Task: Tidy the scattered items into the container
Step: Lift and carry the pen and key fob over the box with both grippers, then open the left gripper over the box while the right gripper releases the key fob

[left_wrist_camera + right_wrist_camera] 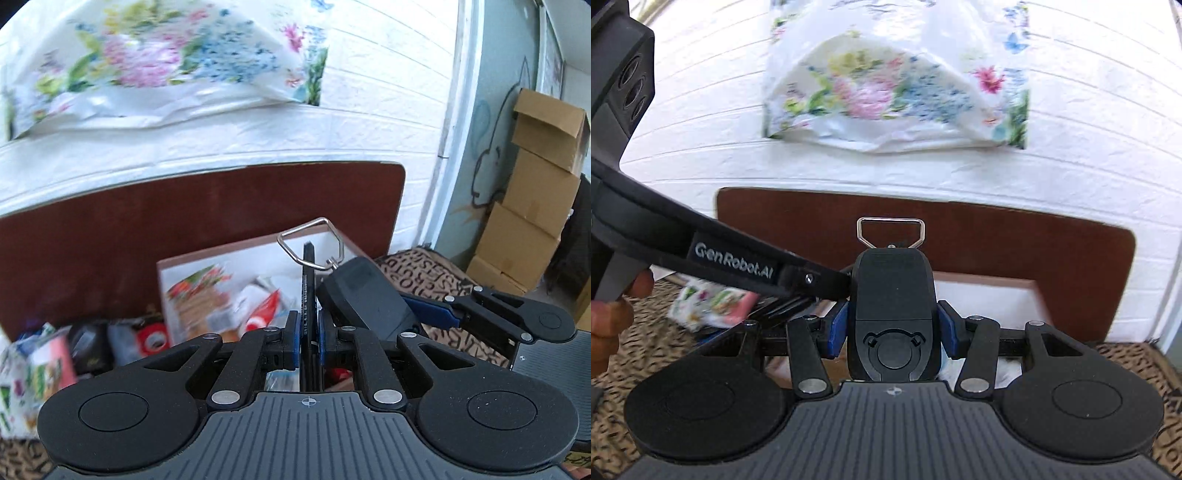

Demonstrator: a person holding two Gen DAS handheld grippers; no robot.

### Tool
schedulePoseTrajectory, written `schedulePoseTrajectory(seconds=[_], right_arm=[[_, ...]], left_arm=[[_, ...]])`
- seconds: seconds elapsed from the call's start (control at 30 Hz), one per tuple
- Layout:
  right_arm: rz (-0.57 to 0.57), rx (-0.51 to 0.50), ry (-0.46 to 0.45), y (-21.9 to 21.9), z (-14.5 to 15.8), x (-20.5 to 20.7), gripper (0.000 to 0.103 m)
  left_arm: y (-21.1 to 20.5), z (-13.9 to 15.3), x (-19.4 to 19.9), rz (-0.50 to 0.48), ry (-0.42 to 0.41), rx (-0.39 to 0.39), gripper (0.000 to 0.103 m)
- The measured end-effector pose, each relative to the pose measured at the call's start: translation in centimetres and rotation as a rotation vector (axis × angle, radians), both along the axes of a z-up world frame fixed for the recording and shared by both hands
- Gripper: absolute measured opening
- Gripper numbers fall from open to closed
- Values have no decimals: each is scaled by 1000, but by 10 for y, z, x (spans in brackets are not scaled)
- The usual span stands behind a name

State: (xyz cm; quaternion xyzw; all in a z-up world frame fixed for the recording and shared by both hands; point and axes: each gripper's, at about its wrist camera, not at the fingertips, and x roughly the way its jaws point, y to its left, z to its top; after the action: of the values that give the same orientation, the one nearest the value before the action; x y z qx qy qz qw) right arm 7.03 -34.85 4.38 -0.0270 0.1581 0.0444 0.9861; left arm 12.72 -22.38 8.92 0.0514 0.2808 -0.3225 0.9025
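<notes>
A: What do we have in the left gripper?

B: Our blue pads pinch a thin black strip, held edge-on above the open box.

A: And the right gripper?

B: Its jaws clamp the black device with the wire loop on top, just above the box's far wall.

A: The scattered items?

B: Packets sit left of the box on the patterned cloth; others already lie inside it

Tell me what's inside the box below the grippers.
Inside the box, blurred colourful packets show, one red and white. The left gripper and the black device hide its right part.
</notes>
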Motion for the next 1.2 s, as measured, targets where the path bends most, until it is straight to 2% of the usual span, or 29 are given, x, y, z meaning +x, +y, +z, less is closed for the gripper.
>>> schedulePoseTrajectory(seconds=[0.1, 0.27, 0.43, 0.5, 0.53, 0.6, 0.63, 0.67, 0.7, 0.77, 0.97, 1.2], right_arm=[[-37, -28, 7, -12, -4, 16, 55], [-86, 4, 51, -37, -22, 45, 55], [-124, 26, 119, -54, -48, 73, 55], [-134, 32, 144, -60, -58, 83, 55], [-140, 35, 154, -63, -63, 88, 55], [-151, 35, 176, -68, -72, 98, 56], [-159, 32, 177, -70, -75, 99, 56], [-165, 28, 167, -70, -76, 98, 64], [-165, 22, 156, -70, -75, 96, 77], [-165, 7, 114, -67, -73, 86, 85], [-170, -4, 112, -58, -73, 64, 97], [-179, -9, 107, -47, -68, 45, 101]], left_arm=[[-17, -4, 20, -11, 11, -16, 5], [-41, -22, 57, -40, 72, -32, 5], [-66, -48, 88, -46, 104, 5, 6], [-74, -58, 99, -55, 119, 18, 10], [-76, -62, 103, -63, 125, 20, 32], [-77, -67, 109, -59, 131, 28, 60], [-77, -69, 110, -51, 134, 30, 86], [-74, -70, 110, -35, 130, 22, 102], [-70, -70, 109, -13, 114, 4, 103], [-63, -69, 104, 20, 69, -13, 103], [-58, -75, 94, 79, 20, 68, 103], [-43, -74, 74, 96, 39, 55, 103]])
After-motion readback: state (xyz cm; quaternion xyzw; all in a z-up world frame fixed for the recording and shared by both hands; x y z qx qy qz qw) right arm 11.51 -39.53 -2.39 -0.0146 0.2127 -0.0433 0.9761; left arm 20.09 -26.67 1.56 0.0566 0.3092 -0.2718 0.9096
